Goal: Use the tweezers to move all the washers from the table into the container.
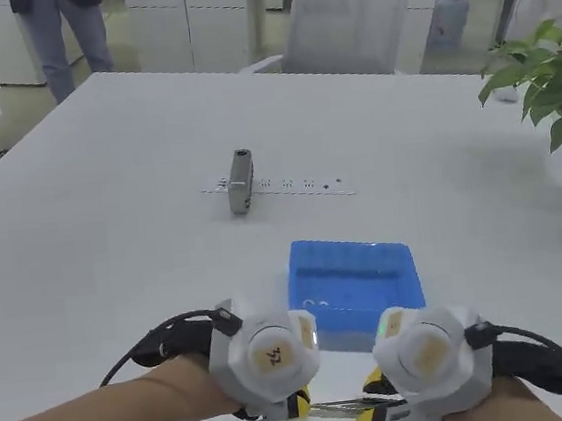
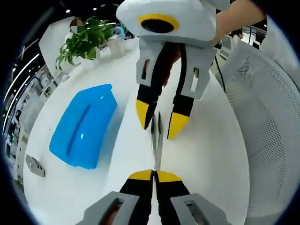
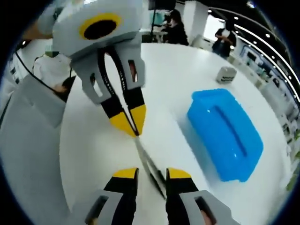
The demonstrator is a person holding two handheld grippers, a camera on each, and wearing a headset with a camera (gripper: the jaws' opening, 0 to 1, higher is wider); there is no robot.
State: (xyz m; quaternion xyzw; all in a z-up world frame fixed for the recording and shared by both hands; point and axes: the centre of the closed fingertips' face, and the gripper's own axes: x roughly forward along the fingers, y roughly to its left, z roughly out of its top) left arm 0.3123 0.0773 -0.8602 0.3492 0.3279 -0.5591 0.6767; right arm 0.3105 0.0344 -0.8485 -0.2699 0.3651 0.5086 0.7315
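Nearest the person, the left claw [image 2: 153,176] has its yellow tips pressed together on one end of the tweezers [image 2: 157,136], which lie low and nearly flat over the white desk [image 1: 110,208]. The right claw [image 3: 152,174] faces it from the other side. Its jaws stand a little apart with the other end of the tweezers running between them. In the right gripper view the thin metal passes close by one tip, but I cannot tell whether it touches. In the head view the two claws sit side by side at the near edge of the desk, a bare forearm behind each, with the tweezers bridging the gap between them. Just beyond the claws stands the blue container [image 1: 353,326], a shallow open tray. On its floor are a couple of small pale marks, too small to tell what they are. Further back, near the middle of the desk, a white power strip [image 1: 298,183] lies flat, with a small grey block [image 1: 242,181] across its left end. Past the far edge stand a grey mesh chair [image 1: 346,13], a leafy green plant [image 1: 549,82] at the right, and a person's legs [image 1: 61,32] at the upper left.
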